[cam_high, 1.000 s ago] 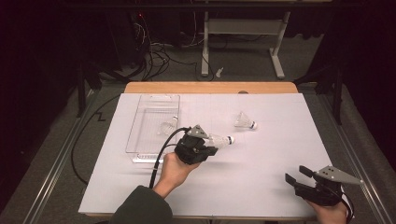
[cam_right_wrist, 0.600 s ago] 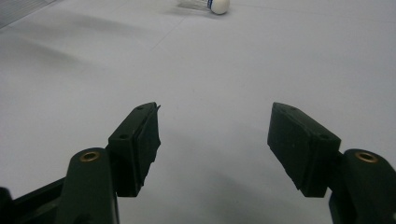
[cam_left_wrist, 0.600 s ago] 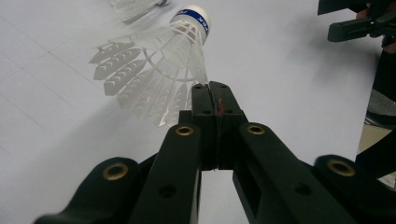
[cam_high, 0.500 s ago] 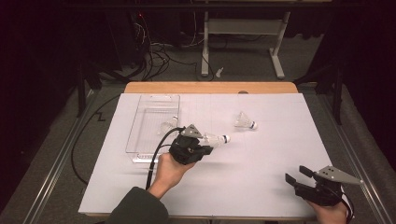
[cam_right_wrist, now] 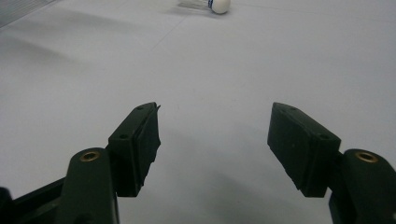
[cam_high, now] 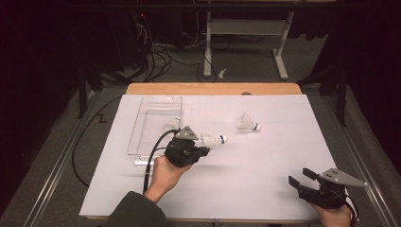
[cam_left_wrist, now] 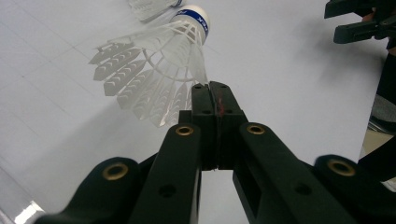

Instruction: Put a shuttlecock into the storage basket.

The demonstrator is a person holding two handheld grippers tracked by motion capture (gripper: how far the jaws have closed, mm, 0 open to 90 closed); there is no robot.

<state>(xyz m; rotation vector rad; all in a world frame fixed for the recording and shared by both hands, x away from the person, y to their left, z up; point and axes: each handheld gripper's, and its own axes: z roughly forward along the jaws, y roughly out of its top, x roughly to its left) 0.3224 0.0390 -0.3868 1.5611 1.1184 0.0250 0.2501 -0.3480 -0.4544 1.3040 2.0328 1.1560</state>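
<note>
My left gripper (cam_high: 203, 147) is shut on the feather skirt of a white shuttlecock (cam_high: 213, 139), holding it just above the white table sheet, right of the clear tray. In the left gripper view the jaws (cam_left_wrist: 215, 88) pinch the feathers, and the blue-banded cork (cam_left_wrist: 196, 18) points away from them. A second shuttlecock (cam_high: 248, 123) lies on the sheet farther back right, its skirt (cam_left_wrist: 149, 4) at the top edge. My right gripper (cam_high: 299, 176) hovers open at the near right corner with nothing between its jaws (cam_right_wrist: 215, 126).
A clear plastic tray (cam_high: 142, 120) stands at the back left of the sheet, with a pale shape at its near right corner. The wooden table edge (cam_high: 213, 88) runs along the back. A shuttlecock's cork (cam_right_wrist: 218, 4) shows far ahead of the right gripper.
My left gripper has drifted a little to the left, toward the tray, carrying the shuttlecock. The right gripper has stayed where it was, open.
</note>
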